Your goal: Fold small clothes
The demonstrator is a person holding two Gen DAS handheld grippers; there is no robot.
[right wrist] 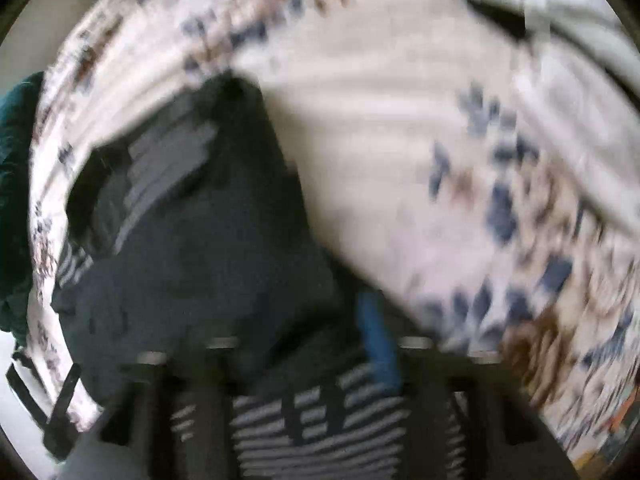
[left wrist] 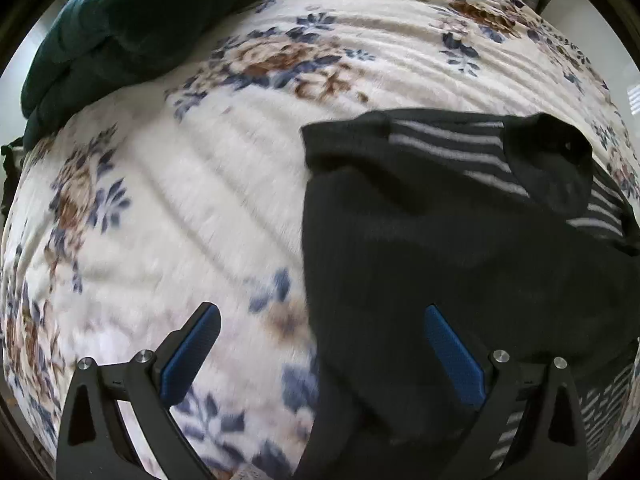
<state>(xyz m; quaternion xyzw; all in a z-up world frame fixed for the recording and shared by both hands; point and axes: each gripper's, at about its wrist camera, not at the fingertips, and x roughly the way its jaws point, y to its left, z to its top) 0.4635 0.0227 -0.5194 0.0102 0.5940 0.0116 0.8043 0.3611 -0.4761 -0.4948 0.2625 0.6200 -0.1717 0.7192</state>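
1. Left gripper (left wrist: 320,344) hangs with jaws wide, nothing between its pads.
2. Black striped garment (left wrist: 440,220) lies on the floral blanket (left wrist: 200,184), under its right finger.
3. Right gripper (right wrist: 304,344): blurred, state unclear.

The right wrist view is smeared throughout: the right hand-held gripper (right wrist: 304,344) shows only one blurred blue pad, so its jaw spacing cannot be read there. The dark garment with grey stripes (right wrist: 192,248) runs under that gripper and off the bottom edge. The dark green plush blanket (left wrist: 120,28) is cut by the left view's rim, as is the white floral bedspread (left wrist: 192,184).
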